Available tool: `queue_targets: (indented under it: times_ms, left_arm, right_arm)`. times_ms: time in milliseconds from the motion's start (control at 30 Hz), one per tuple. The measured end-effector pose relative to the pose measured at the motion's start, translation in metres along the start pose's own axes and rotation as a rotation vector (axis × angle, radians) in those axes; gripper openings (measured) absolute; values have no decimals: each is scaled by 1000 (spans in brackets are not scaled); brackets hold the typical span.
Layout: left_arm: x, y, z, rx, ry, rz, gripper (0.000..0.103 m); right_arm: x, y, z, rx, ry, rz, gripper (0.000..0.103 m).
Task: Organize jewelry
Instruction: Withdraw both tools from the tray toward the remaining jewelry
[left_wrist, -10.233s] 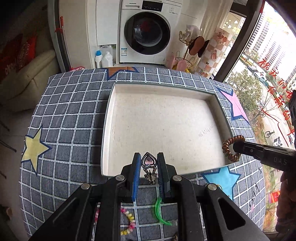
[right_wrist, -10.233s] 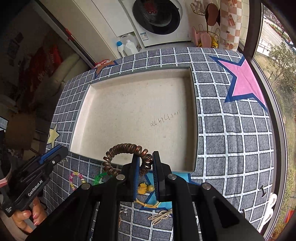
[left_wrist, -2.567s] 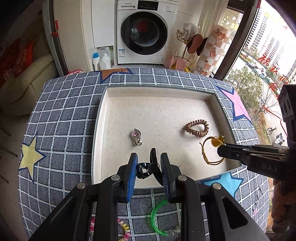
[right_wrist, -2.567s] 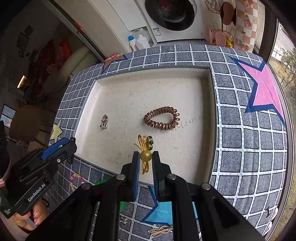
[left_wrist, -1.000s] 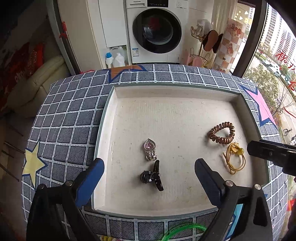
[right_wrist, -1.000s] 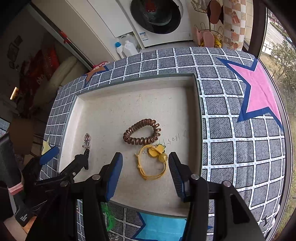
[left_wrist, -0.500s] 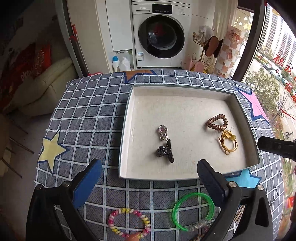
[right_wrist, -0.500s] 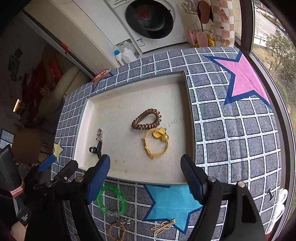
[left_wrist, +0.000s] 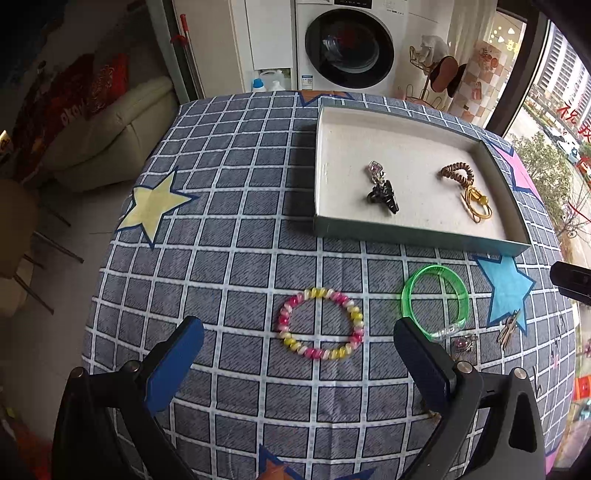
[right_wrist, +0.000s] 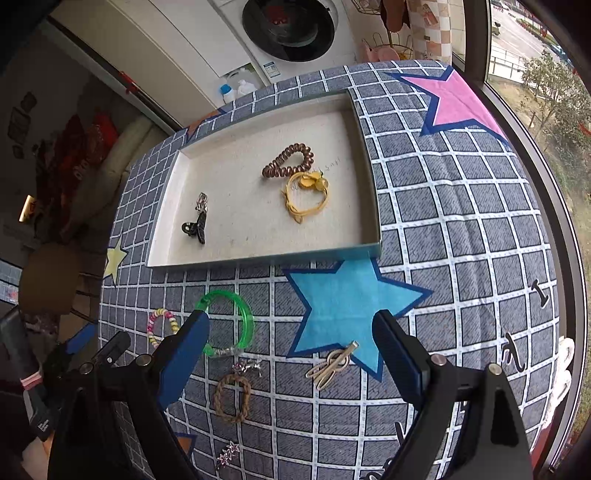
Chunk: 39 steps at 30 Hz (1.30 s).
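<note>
The shallow tray (left_wrist: 406, 232) (right_wrist: 266, 254) holds a heart pendant (left_wrist: 376, 171), a black claw clip (left_wrist: 384, 195), a brown spiral hair tie (right_wrist: 290, 160) and a yellow cord bracelet (right_wrist: 306, 199). On the checked cloth in front of it lie a pink-and-yellow bead bracelet (left_wrist: 320, 325), a green bangle (left_wrist: 436, 299) (right_wrist: 229, 321), a beige hair pin (right_wrist: 332, 363), a braided brown ring (right_wrist: 232, 397) and small charms. My left gripper (left_wrist: 295, 325) hangs open above the bead bracelet. My right gripper (right_wrist: 291, 321) is empty, its jaws opening above the blue star and hair pin.
The table's rounded edge drops off near the left and front. A sofa (left_wrist: 110, 125) stands to the left, a washing machine (left_wrist: 347, 48) behind the table, and a window along the right. The left gripper's body (right_wrist: 92, 347) shows low in the right wrist view.
Both grippers have drawn back from the tray toward the table's near side, so the loose jewelry on the cloth now lies under them. The right jaws have spread wider.
</note>
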<state>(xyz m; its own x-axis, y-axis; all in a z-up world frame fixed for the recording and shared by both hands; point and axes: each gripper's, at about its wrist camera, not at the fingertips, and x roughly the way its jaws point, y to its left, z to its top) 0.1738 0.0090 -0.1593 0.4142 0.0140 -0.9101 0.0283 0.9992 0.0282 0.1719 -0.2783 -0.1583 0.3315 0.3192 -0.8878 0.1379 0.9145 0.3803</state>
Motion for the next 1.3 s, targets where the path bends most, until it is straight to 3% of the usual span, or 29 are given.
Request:
queue_targets:
  times_ms: [400,600,700,1033,1100,1300]
  left_arm:
    - [24,22,-45,-88,155,8,103]
    - [35,42,-41,-234,186,-9,103]
    - [41,44,-36,-257,190,-7,103]
    - [57,21,-13,-102,133,-33,103]
    - [63,18,-8,-55,133,-25,97]
    - [74,14,9,11,112,-47,97]
  right_arm:
    - [15,-14,-71,35,143,-83,92]
    - [18,-28,-80,115,139,-140,92]
    - [19,-30,-76,148,121,-157,92]
    - [30,-34,-54,226,72,-187,92]
    - [33,-35,-48,232,58,-202,91]
    - [51,-33,-34,256,53,-236,65]
